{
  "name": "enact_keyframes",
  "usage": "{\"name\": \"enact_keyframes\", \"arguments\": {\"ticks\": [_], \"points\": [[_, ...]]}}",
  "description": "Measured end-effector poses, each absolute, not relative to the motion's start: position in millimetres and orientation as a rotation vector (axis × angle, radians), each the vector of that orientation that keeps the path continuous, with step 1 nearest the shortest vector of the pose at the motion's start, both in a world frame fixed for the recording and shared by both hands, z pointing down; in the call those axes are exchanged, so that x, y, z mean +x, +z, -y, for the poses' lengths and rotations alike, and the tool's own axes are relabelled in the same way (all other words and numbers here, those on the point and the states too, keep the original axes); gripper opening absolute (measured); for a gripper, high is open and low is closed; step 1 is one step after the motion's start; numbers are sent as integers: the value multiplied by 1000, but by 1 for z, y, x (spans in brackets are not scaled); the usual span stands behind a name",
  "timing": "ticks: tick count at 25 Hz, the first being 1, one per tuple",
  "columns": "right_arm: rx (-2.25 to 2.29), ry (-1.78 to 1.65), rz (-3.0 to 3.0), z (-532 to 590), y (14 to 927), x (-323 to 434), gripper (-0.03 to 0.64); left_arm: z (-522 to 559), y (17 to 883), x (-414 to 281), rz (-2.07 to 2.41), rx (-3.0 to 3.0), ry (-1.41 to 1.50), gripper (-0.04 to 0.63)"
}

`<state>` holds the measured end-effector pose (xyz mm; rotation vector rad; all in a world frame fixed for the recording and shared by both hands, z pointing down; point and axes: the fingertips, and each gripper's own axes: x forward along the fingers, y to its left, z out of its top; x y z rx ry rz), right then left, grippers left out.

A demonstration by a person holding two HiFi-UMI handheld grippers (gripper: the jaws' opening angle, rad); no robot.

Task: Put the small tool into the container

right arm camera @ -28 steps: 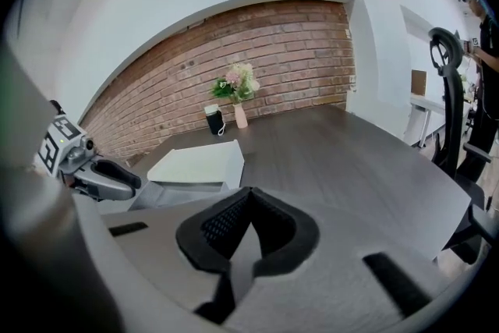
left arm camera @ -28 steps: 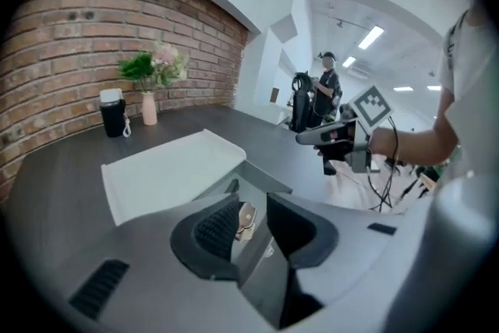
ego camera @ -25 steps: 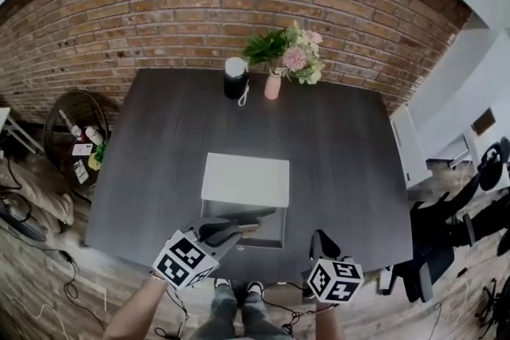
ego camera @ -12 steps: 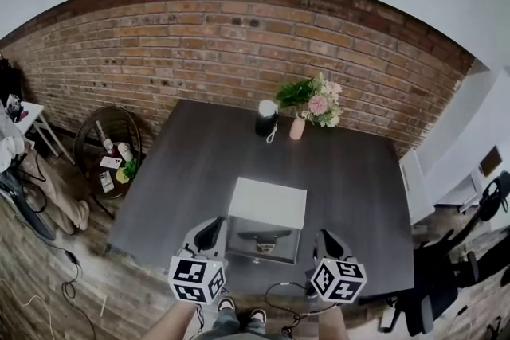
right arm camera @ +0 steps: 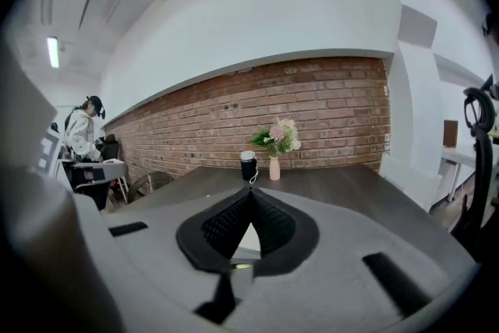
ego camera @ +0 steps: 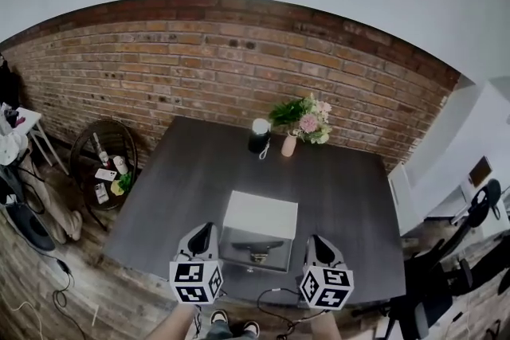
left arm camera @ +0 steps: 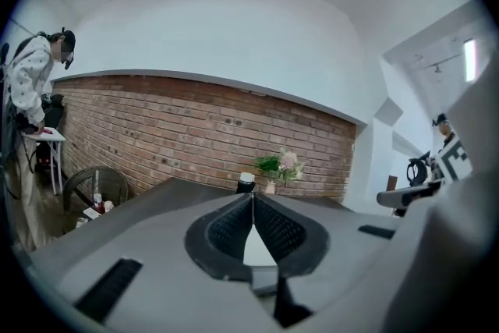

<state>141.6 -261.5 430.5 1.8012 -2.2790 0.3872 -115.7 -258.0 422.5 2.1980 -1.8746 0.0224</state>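
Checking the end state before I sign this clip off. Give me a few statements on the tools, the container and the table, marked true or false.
1. The left tool and the right tool are both shut and empty. True.
2. The container sits at the far edge of the table, against the wall. False: it is near the front edge, between the two tools.
3. A vase of flowers stands on the table. True.
4. The left tool grips the small tool. False: it lies in the container.
5. The wall behind the table is white tile. False: it is brick.
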Motion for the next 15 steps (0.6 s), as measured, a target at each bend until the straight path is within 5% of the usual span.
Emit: {"name": "enact_keyframes", "arguments": {"ticks": [15], "points": [[1836,333,2269,258,416,144,0,263,423,-111,1840,2208,8,9]]}}
